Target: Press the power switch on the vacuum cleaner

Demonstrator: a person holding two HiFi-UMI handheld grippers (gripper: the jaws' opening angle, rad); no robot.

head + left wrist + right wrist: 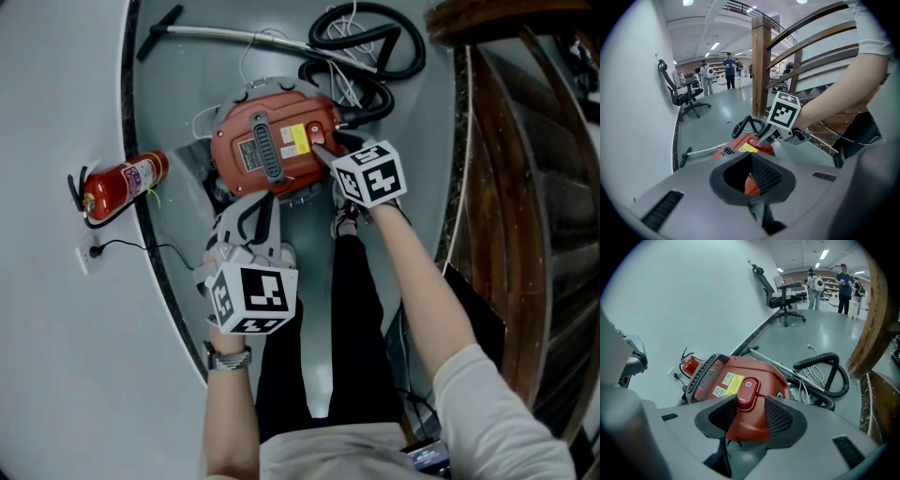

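A red canister vacuum cleaner (267, 145) lies on the grey floor by the curved wall. Its red oval power switch (747, 391) sits beside a yellow label. My right gripper (317, 148) is down at the vacuum's top, and its jaws stand a little open. In the right gripper view the switch shows in the gap of the right gripper (746, 401); I cannot tell whether a jaw presses it. My left gripper (257, 201) hangs above the vacuum's near edge, shut on nothing. In the left gripper view the left gripper (751, 157) looks at the vacuum (745, 146) and the right gripper (764, 139).
A black hose (370, 47) and white cord coil behind the vacuum, with a metal wand (234, 36) beyond. A red fire extinguisher (122, 185) lies at the wall to the left. A wooden stair railing (487, 141) runs on the right. An office chair (780, 294) and people stand far off.
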